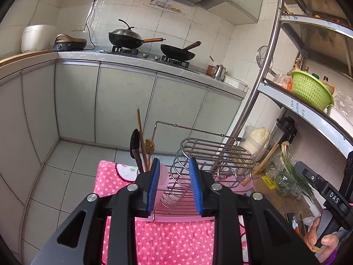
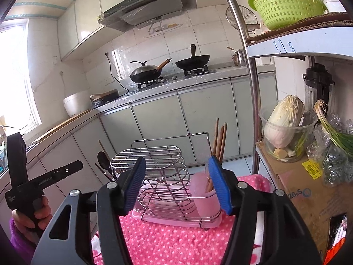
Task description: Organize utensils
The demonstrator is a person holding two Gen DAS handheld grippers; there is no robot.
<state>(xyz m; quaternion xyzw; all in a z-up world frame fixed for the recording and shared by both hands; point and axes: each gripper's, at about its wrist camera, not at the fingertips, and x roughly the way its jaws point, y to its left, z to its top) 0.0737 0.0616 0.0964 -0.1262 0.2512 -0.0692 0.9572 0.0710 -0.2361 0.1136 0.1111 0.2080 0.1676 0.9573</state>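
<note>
Left gripper: jaws part open, nothing between the blue pads – released, held just short of the rack.
Right gripper: jaws spread wide and empty; no utensil in hand.
Pink towel: dotted cloth under everything, nearest the cameras.
Drip tray: pale pink, resting on the towel, carrying the wire rack.
Wire rack: steel dish rack with a lidded oval basket on top; slots look empty.
Pink cup: holder at the rack's right end – wooden chopsticks stand upright in it.
Dark spoon: stands at the rack's left end with more wooden sticks beside it.
Loose stick: a wooden handle leans at the rack's far right in the left wrist view; cannot tell what it rests in.
Progress: judged late – utensils are already upright at both ends, none seen lying on the towel.
Left to do: possibly nothing.
Far side: stove counter with two woks, well apart.
</note>
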